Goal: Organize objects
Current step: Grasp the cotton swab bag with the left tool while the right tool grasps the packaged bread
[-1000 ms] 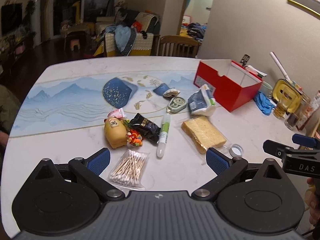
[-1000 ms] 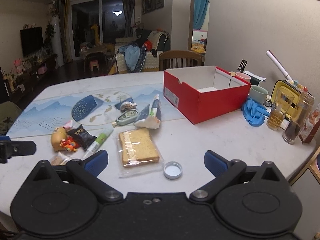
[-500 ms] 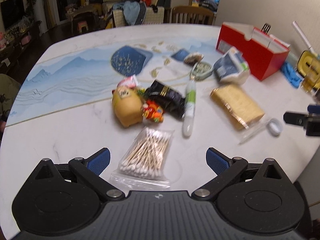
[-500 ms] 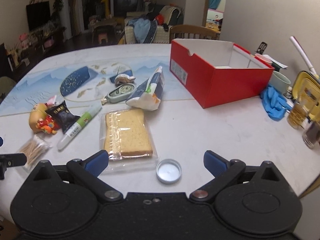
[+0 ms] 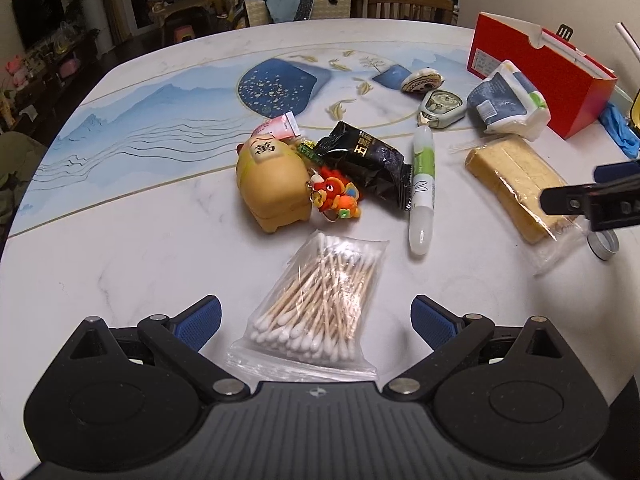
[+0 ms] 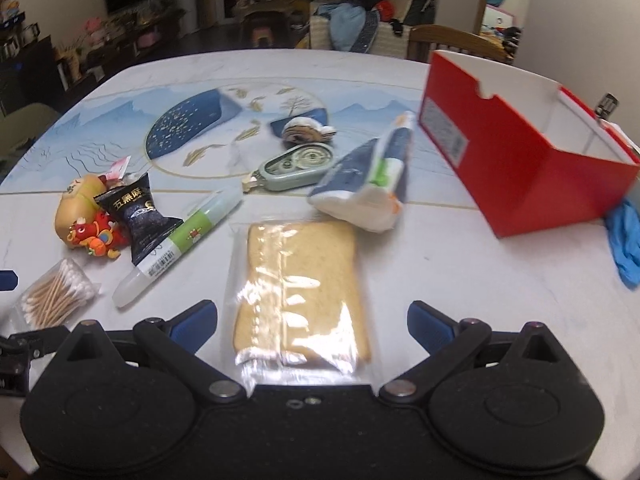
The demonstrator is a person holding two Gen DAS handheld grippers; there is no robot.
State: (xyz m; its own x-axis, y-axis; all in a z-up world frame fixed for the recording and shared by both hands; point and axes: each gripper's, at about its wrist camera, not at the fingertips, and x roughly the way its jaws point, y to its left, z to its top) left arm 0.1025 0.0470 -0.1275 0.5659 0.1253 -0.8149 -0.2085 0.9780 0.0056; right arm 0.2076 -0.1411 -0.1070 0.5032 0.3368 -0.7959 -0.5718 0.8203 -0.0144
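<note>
My left gripper is open, its jaws either side of a clear bag of cotton swabs on the white table. My right gripper is open over a bagged slice of bread; it also shows at the right of the left wrist view. Nearby lie a yellow pig toy, a red keychain charm, a black snack packet, a green-white tube, a correction tape and a tissue pack. An open red box stands at the right.
A small metal lid lies by the bread. Blue gloves lie beside the box. A brown shell-like item sits on the blue printed mat. A wooden chair stands behind the table.
Both grippers have moved down and forward toward the table. The left has come over the swab bag, the right over the bread. Both stay open.
</note>
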